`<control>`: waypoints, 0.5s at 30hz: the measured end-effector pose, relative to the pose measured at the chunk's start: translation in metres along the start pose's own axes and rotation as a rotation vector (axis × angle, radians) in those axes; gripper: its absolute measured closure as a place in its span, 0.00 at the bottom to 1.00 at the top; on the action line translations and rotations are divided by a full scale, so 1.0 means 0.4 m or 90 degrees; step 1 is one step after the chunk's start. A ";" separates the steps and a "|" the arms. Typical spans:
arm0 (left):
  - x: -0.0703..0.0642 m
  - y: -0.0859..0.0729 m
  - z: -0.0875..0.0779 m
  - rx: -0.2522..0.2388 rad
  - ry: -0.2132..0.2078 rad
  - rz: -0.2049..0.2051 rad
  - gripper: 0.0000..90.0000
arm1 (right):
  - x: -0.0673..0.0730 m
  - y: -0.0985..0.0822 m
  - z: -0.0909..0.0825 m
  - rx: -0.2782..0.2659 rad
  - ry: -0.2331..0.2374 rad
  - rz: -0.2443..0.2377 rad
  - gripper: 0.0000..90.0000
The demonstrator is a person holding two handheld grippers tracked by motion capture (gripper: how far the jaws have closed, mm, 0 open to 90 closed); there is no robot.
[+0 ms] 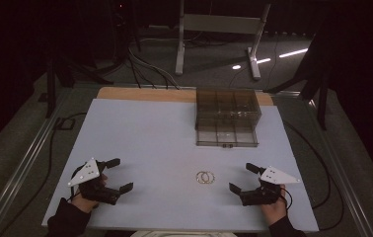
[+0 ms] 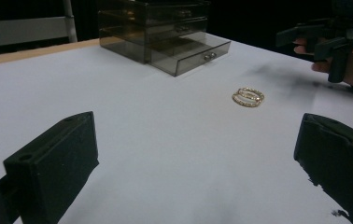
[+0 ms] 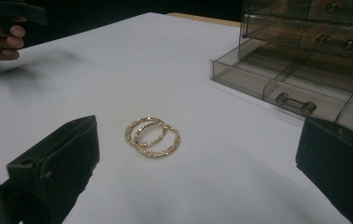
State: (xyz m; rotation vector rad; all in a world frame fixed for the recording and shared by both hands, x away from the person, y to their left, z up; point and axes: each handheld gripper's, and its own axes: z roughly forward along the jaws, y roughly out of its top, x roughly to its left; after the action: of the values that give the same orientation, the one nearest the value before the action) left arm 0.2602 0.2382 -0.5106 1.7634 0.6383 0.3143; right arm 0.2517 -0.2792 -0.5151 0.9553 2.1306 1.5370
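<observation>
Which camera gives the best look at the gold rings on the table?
The right gripper view: the rings lie close between its open jaws, two overlapping beaded hoops in clear detail. The left gripper view shows them farther off, small but recognisable. The high view shows them as tiny circles between both grippers, near the table's front edge.

Your table [image 1: 140, 133]: white sheet on top, wood edge showing at far side. Smoky see-through drawer box [image 1: 227, 116] sits on sheet at far side, bottom drawer pulled out toward you. Two gold rings [image 1: 205, 177] lie flat on sheet, well on your side of drawer box, touching and partly overlapping. Rest of sheet around drawer box bare.
</observation>
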 end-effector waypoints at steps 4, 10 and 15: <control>0.005 -0.002 0.005 0.001 0.001 -0.008 0.01 | 0.001 0.001 0.005 0.004 0.001 -0.002 0.00; 0.001 -0.002 0.013 0.009 -0.004 -0.003 0.01 | 0.010 0.013 0.000 0.006 -0.019 -0.006 0.00; 0.002 -0.001 0.016 0.010 -0.009 -0.005 0.01 | 0.006 0.032 -0.008 0.003 -0.037 -0.001 0.00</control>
State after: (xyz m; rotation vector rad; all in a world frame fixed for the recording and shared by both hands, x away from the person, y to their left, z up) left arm 0.2639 0.2335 -0.5128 1.7761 0.6380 0.2921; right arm 0.2519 -0.2774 -0.5019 0.9870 2.0950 1.4850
